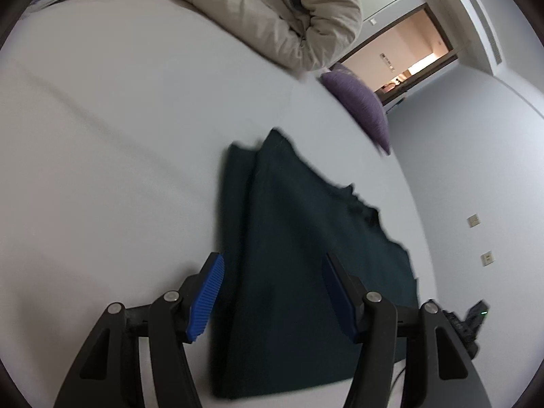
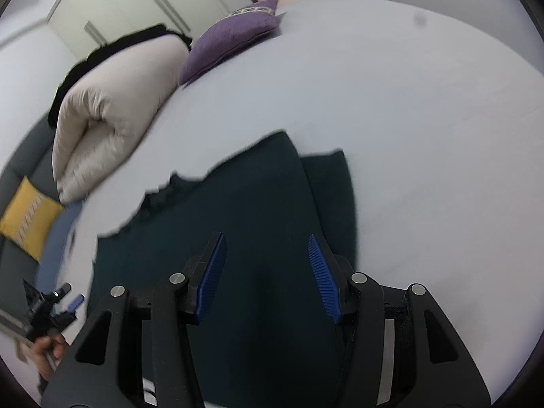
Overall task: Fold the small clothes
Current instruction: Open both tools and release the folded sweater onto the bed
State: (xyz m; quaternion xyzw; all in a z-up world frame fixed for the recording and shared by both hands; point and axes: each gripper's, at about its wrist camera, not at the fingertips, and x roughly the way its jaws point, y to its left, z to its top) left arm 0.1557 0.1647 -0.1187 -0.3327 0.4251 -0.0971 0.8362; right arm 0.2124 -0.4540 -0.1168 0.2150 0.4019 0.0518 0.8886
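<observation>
fold step | dark green folded cloth garment (image 1: 306,255) on white bed sheet (image 1: 119,119) | left gripper (image 1: 272,292) and right gripper (image 2: 265,275) gape empty over garment | I pinch matching corners, lift evenly

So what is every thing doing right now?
dark green garment: lying partly folded on the bed, not gripped.
left hand-held gripper: open, empty.
right hand-held gripper: open, empty.
beige duvet: bunched up.
purple cushion: lying at the bed's edge.

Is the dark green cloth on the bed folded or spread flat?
Folded: the dark green cloth shows one layer lying over another, a strip of the lower one exposed.
</observation>
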